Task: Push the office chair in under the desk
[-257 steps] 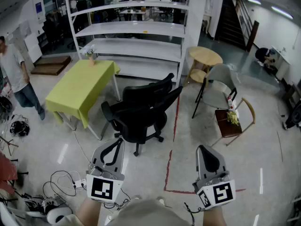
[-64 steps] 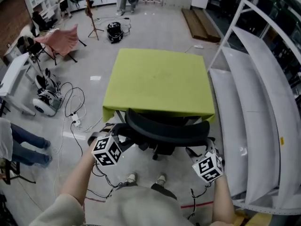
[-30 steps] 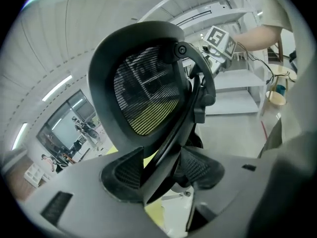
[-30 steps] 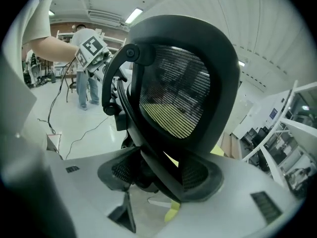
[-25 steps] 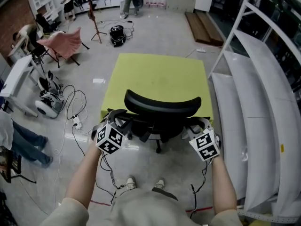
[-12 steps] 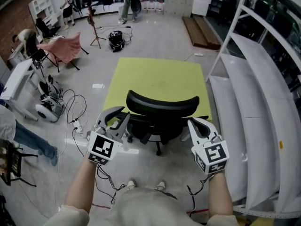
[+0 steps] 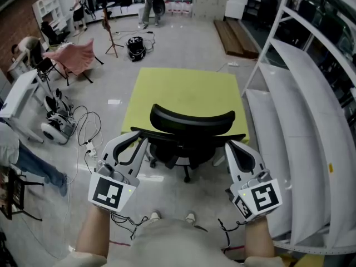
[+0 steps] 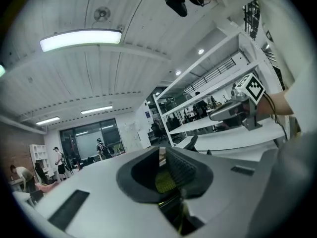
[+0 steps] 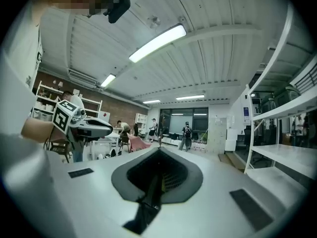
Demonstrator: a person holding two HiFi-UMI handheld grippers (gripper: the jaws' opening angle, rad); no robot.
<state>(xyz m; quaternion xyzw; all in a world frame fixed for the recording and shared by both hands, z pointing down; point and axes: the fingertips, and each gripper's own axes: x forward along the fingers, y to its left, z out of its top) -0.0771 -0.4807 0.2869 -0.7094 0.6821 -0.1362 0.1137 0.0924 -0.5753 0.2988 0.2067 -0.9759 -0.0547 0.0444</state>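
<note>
The black office chair [image 7: 192,128] stands at the near edge of the desk [image 7: 186,90], which is covered with a yellow-green cloth. Its seat reaches under the desk top and its curved backrest stands just outside it. My left gripper [image 7: 138,141] hovers just left of the chair, a little short of its armrest and touching nothing. Its jaws [image 8: 162,155] are closing to a narrow slit with nothing between them. My right gripper [image 7: 230,147] hangs off the chair's right side, also clear of it. It is shut and empty [image 9: 157,157].
Tall white shelving [image 7: 297,99] runs close along the right of the desk and chair. Cables and a power strip [image 7: 89,144] lie on the floor at the left. A white table [image 7: 16,96], a pink-draped chair [image 7: 72,54] and several people are farther off.
Both grippers have drawn back from the chair's sides toward me and risen. Their jaws have come together. The chair and desk have stayed put.
</note>
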